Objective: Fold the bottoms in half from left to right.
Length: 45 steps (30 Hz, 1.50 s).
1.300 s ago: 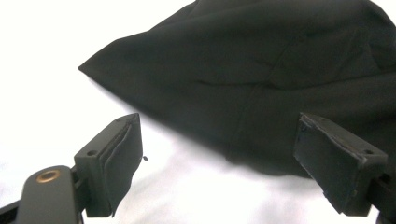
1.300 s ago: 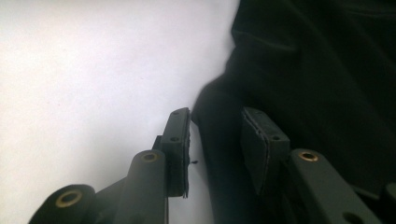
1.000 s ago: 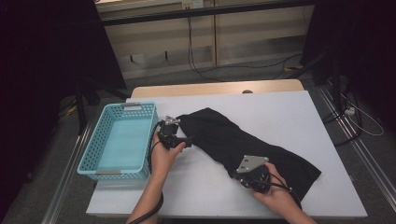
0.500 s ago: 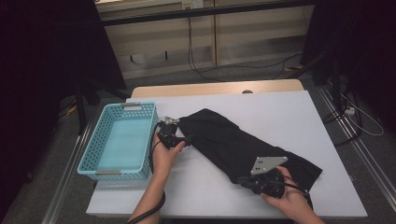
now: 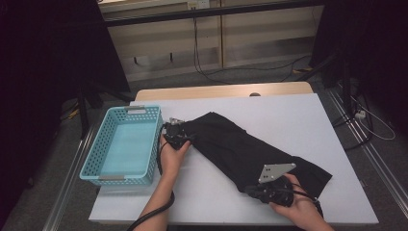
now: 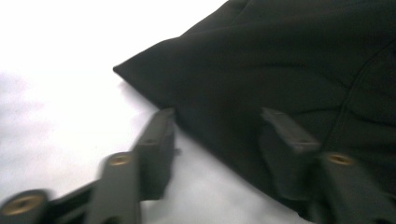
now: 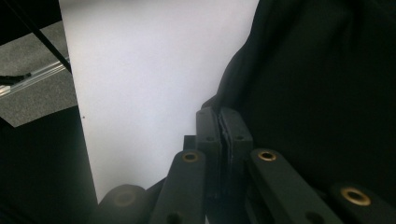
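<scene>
Your left claw (image 5: 179, 131) sits at the end of a forearm reaching up from the bottom edge, its jaws apart and just now closing in, cloth between them. Your right claw (image 5: 269, 188) lies low near the bottom right, jaws pressed together, your hand (image 5: 300, 204) wrapped behind it.

- The garment (image 5: 250, 151) is plain black.
- The basket (image 5: 96, 156) beside the garment is light blue with a perforated grid pattern.
- The table (image 5: 288, 115) under the garment is white.
- Both grippers have black jaws.
</scene>
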Each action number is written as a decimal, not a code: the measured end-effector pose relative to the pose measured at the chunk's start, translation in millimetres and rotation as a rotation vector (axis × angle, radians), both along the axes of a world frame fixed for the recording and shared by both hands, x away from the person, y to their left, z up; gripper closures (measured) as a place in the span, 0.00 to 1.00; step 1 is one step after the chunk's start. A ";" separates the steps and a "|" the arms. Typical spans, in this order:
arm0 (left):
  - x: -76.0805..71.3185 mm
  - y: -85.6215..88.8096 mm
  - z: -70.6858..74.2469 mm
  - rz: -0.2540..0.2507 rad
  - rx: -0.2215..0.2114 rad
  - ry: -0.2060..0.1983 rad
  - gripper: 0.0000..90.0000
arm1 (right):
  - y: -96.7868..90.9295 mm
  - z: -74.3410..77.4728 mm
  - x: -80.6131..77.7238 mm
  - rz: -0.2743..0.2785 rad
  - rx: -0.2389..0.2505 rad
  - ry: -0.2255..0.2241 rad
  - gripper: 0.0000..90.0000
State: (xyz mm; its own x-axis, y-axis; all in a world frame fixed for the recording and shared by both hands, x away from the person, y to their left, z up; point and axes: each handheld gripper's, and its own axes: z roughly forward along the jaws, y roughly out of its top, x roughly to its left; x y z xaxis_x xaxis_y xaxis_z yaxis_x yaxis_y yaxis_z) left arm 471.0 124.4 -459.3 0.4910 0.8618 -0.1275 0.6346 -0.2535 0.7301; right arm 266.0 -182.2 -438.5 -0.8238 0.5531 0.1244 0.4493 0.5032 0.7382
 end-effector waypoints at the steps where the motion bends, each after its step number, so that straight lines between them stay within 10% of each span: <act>1: 1.1 1.7 0.3 -0.006 -0.011 0.009 0.65 | 0.6 -0.1 0.2 0.003 -0.001 -0.001 0.97; 4: 3.7 2.3 1.5 -0.032 -0.048 0.042 0.90 | 4.7 -1.6 0.7 0.010 -0.007 0.000 0.97; 13: 15.1 17.6 24.8 0.022 -0.017 0.022 0.93 | 18.2 -2.6 7.5 0.014 0.015 -0.009 0.92; 25: 1.8 10.6 20.0 -0.023 0.028 0.004 0.30 | -42.4 12.5 22.4 -0.219 0.048 -0.058 0.67; 35: -11.2 4.6 20.9 -0.098 0.077 0.000 0.22 | -91.3 6.7 37.8 -0.429 -0.036 -0.082 0.72; 45: -14.8 1.4 21.5 -0.141 0.103 -0.016 0.20 | -108.9 -3.2 48.7 -0.487 -0.100 -0.057 0.78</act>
